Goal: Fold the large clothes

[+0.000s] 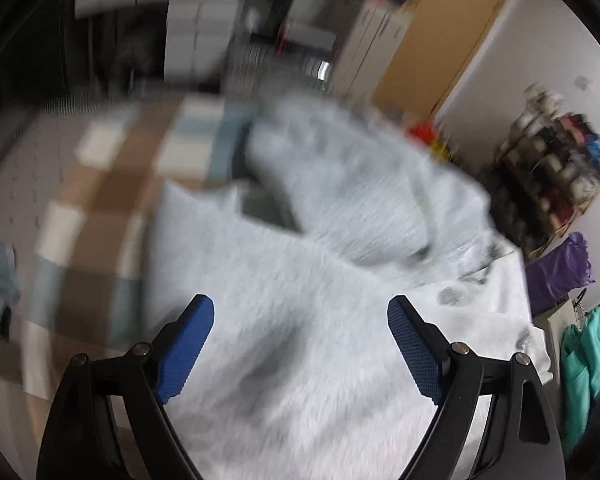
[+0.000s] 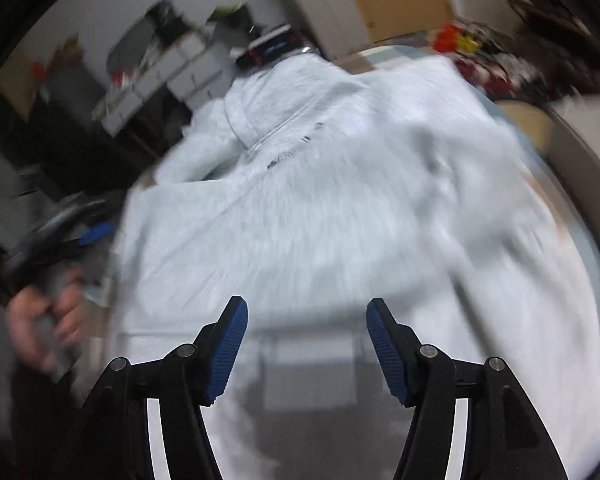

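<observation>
1 garment (image 1: 300, 320), 2 grippers (image 1: 300, 344)

garment (image 1: 300, 320): pale grey fleecy cloth, matt, kinda fuzzy | blanket (image 1: 100, 208): soft checked cloth, tan and cream | pads (image 1: 184, 356): blue ribbed rubbery stuff, matt | gripper arms (image 2: 452, 408): black plastic, slight sheen, shiny metal pins | bag (image 1: 556, 272): glossy purple plastic

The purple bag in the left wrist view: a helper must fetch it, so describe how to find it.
Start at the pale grey garment on the bed, then go to its right edge. The purple bag sits there below the cluttered shelf, above teal cloth; nothing else is purple.
</observation>
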